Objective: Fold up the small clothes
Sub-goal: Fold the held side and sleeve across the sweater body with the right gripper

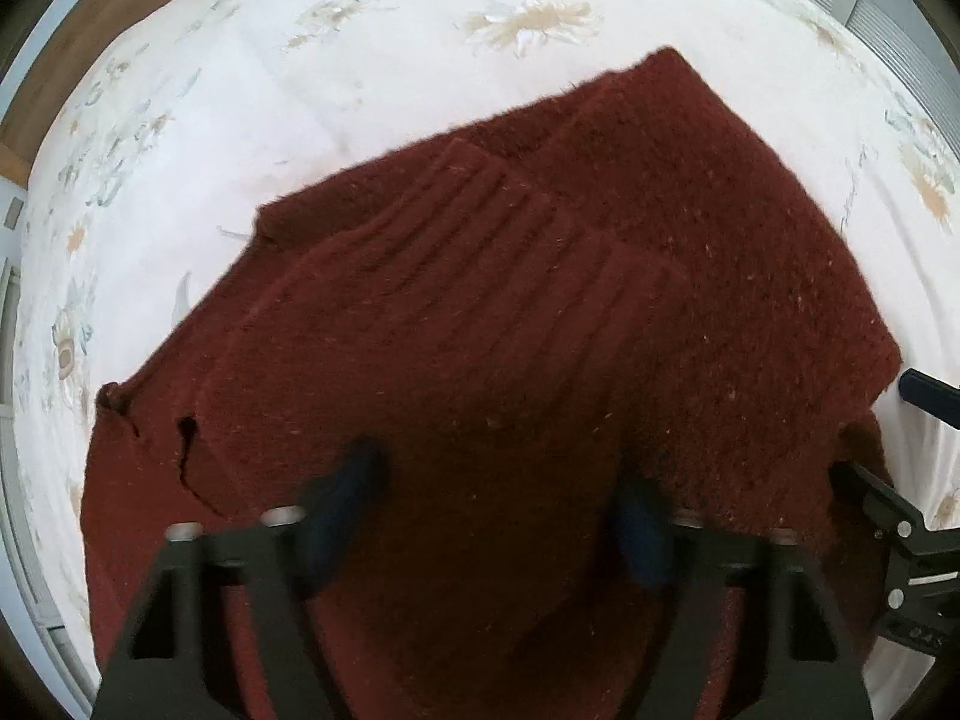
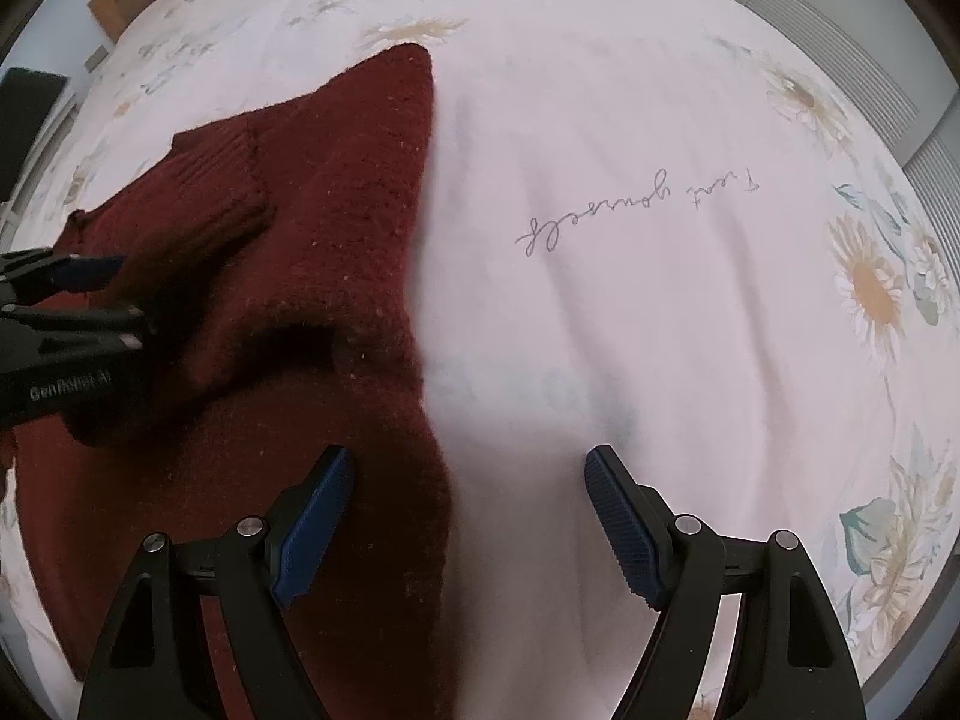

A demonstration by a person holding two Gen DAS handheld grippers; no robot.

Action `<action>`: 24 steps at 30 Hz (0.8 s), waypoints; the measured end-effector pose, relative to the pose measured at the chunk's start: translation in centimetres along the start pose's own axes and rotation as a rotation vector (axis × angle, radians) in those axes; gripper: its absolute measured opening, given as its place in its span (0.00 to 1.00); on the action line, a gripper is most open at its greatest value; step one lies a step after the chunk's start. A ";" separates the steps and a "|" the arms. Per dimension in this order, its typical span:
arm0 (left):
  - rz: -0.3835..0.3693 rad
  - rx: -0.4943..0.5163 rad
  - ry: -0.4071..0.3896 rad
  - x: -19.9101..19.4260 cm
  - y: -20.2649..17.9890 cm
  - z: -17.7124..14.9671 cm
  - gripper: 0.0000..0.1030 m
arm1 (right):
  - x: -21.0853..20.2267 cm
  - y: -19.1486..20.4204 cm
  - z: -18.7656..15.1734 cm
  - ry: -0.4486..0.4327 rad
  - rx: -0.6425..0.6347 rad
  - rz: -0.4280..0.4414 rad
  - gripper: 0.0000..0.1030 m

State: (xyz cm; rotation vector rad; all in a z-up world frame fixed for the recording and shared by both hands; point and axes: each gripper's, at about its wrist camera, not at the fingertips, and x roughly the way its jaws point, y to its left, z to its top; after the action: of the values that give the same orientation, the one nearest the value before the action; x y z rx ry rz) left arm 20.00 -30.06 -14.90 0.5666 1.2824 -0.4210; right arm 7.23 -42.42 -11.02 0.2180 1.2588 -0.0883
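A dark red knitted sweater (image 1: 540,300) lies on a white flowered bedsheet (image 1: 270,90), its ribbed sleeves folded over the body. My left gripper (image 1: 498,480) is open and hovers just above the sweater's near part; its blue pads are blurred. In the right wrist view the sweater (image 2: 312,240) fills the left side. My right gripper (image 2: 468,474) is open over the sweater's right edge, one finger above the cloth and one above the sheet. The left gripper (image 2: 90,276) shows at the left, the right gripper (image 1: 900,450) at the right of the left wrist view.
The bedsheet (image 2: 660,300) has printed handwriting (image 2: 636,210) and sunflowers (image 2: 870,288). A wooden bed frame (image 1: 120,18) and a radiator-like grey panel (image 1: 900,30) border the bed. A dark object (image 2: 30,120) stands at the far left.
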 end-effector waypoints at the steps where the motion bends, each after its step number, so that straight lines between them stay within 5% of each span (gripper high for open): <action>1: 0.009 0.001 -0.005 -0.3 0.6 -0.2 0.17 | 0.0 0.0 0.2 -0.003 0.000 -0.003 0.78; 8: -0.027 -0.095 -0.111 -4.7 5.9 -2.5 0.13 | 0.7 1.4 2.2 -0.018 -0.011 0.011 0.78; 10: -0.043 -0.130 -0.143 -6.1 7.6 -3.9 0.13 | 0.7 1.7 3.0 -0.042 -0.004 0.022 0.63; 11: -0.056 -0.159 -0.157 -7.1 8.8 -5.3 0.13 | 0.7 1.9 3.3 -0.043 -0.010 0.016 0.37; 12: -0.067 -0.178 -0.162 -7.4 9.8 -5.9 0.13 | 0.8 2.1 3.5 -0.041 -0.015 0.008 0.22; 18: -0.057 -0.301 -0.203 -8.8 15.7 -11.3 0.14 | 0.7 2.6 3.9 -0.050 0.001 0.010 0.17; 21: -0.055 -0.379 -0.218 -8.9 16.8 -11.2 0.14 | 0.8 2.6 3.4 -0.038 -0.001 0.020 0.16; 24: -0.099 -0.484 -0.167 -7.9 17.9 -13.2 0.16 | 0.9 3.2 3.2 -0.034 -0.021 0.007 0.16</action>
State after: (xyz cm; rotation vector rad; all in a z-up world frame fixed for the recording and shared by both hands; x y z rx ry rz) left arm 18.49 -7.99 -6.78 0.0589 1.1989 -0.2200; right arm 11.12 -39.97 -10.54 0.2024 1.2249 -0.0726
